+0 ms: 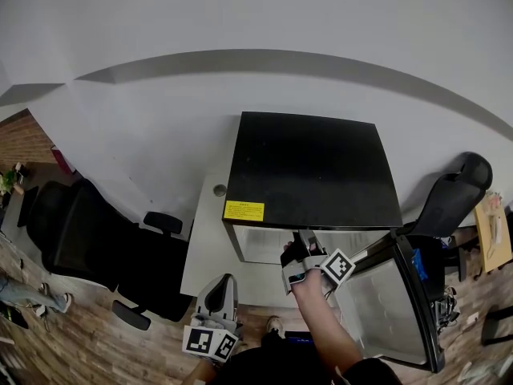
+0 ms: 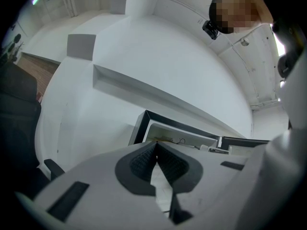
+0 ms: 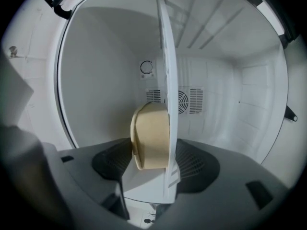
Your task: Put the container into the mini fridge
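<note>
**Q:** What does the step in hand require?

**A:** The right tongs [image 3: 154,164] are clamped on the tan round container [image 3: 149,135], at centre frame inside the black mini fridge [image 1: 309,167]. Seat it flat on the white plastic shelf [image 3: 165,56] and then release. The far pad possibly pinches the shelf too.

**Q:** What lies around it?

**A:** The left tongs [image 2: 156,150] are closed and empty. The open fridge door [image 1: 393,307], at lower right, narrows the way out.

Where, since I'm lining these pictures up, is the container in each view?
Head view: not visible; the right gripper is at the fridge opening.
Left gripper view: not in it.
Right gripper view: container at centre, between the tongs.
Shared landmark: mini fridge.
</note>
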The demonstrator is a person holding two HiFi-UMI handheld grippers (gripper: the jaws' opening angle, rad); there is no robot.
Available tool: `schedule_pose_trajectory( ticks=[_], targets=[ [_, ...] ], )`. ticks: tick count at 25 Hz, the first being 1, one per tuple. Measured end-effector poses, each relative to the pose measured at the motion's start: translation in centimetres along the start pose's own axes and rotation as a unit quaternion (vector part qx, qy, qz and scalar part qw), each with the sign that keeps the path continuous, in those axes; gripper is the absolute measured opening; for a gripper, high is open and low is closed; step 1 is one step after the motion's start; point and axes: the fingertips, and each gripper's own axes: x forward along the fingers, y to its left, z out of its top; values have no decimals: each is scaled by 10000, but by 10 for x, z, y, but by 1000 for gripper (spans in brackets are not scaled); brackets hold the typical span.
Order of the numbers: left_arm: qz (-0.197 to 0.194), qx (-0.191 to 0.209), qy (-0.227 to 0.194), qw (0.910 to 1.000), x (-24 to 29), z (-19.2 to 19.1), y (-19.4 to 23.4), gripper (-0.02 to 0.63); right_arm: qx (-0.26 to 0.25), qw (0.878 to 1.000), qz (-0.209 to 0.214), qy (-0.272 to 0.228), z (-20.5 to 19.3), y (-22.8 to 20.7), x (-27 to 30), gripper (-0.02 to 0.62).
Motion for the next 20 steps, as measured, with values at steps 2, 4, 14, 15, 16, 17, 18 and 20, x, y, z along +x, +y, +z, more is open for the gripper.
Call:
schedule_pose_trajectory(
  ticks=[2,4,14,15,16,17,18,20],
  targets=[
    [4,-4,-20,10000,-3,1,0,9,-8,10000,-9,-15,-1,0,-3,272],
    [1,-13,-37,10000,-8,3,0,8,-7,10000,-7,-22,-4,1,-7,272],
    [-212,-103,-62,9997,-46,4,-6,8,-68,9999,-34,-153,-25,6,-53,272],
    [-246,-114,-58,9996,-53,4,-6,8,-81,9998,-51,-148,-30,5,-60,272],
    [-280,-129,-52,9995,-59,4,-7,8,-93,9998,-68,-142,-35,4,-69,272],
    [-316,-145,-49,9994,-67,4,-8,8,-102,9998,-74,-137,-41,3,-78,272],
    [-353,-160,-46,9992,-76,4,-9,8,-123,9998,-66,-124,-48,4,-88,272],
    [-435,-187,-23,9989,-94,4,-13,8,-251,9997,-51,-44,-64,5,-110,270]
  ],
)
